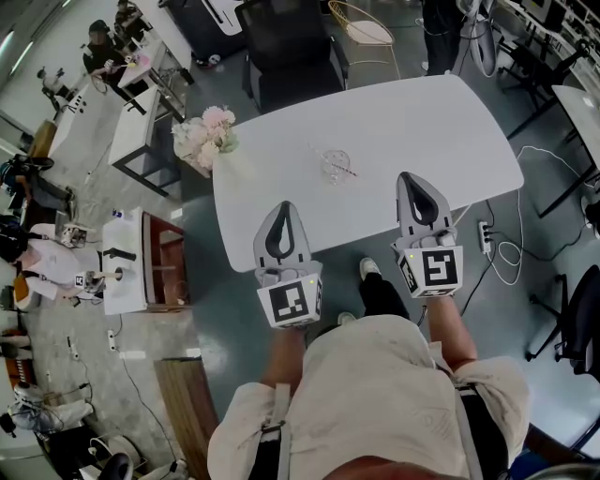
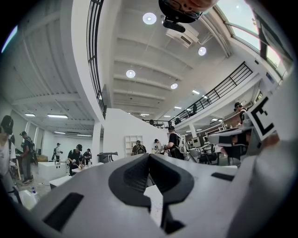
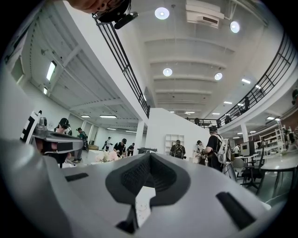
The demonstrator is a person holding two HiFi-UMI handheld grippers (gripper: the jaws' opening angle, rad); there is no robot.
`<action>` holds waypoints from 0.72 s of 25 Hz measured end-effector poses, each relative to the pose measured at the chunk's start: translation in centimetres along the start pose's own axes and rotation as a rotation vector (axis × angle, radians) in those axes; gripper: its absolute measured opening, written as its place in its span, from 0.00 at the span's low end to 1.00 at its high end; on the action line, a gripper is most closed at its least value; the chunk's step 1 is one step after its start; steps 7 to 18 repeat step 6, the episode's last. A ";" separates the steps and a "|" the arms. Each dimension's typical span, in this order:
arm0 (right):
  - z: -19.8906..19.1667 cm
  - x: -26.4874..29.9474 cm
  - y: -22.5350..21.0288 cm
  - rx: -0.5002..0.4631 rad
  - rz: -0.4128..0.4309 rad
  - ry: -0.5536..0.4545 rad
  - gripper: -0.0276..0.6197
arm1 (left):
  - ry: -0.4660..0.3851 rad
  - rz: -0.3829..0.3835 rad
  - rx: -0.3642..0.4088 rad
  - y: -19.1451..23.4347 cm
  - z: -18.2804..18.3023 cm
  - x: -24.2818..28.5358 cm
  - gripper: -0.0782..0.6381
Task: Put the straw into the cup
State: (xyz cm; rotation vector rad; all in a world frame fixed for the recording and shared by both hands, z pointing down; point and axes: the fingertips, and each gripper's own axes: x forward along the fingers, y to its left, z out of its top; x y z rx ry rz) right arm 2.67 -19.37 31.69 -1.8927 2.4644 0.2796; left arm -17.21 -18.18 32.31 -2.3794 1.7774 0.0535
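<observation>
A small clear glass cup (image 1: 336, 165) stands near the middle of the white table (image 1: 422, 131). A thin pinkish straw (image 1: 349, 172) lies slanted at the cup; whether it rests inside or beside it I cannot tell. My left gripper (image 1: 283, 208) hovers over the table's near edge, jaws shut and empty, well short of the cup. My right gripper (image 1: 413, 178) is held to the right of the cup, also shut with nothing in it. Both gripper views tilt up at the ceiling: the left gripper (image 2: 149, 155) and the right gripper (image 3: 150, 155) show closed tips, no cup or straw.
A bunch of pale pink flowers (image 1: 208, 134) lies at the table's left corner. A black chair (image 1: 291, 56) stands behind the table, a gold wire chair (image 1: 364, 28) beyond it. A power strip with cables (image 1: 487, 236) lies on the floor to the right.
</observation>
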 end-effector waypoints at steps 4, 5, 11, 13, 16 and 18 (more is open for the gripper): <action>-0.3 0.4 0.1 0.002 -0.002 0.005 0.05 | 0.011 0.000 -0.001 0.2 -0.6 0.4 0.12; -0.4 0.6 0.0 0.005 -0.002 0.006 0.05 | 0.011 0.000 -0.002 0.3 -0.7 0.6 0.12; -0.6 0.8 0.0 0.009 -0.002 0.008 0.05 | 0.011 0.000 -0.003 0.3 -0.8 0.7 0.12; -0.6 0.8 0.0 0.009 -0.002 0.008 0.05 | 0.011 0.000 -0.003 0.3 -0.8 0.7 0.12; -0.6 0.8 0.0 0.009 -0.002 0.008 0.05 | 0.011 0.000 -0.003 0.3 -0.8 0.7 0.12; -0.6 0.8 0.0 0.009 -0.002 0.008 0.05 | 0.011 0.000 -0.003 0.3 -0.8 0.7 0.12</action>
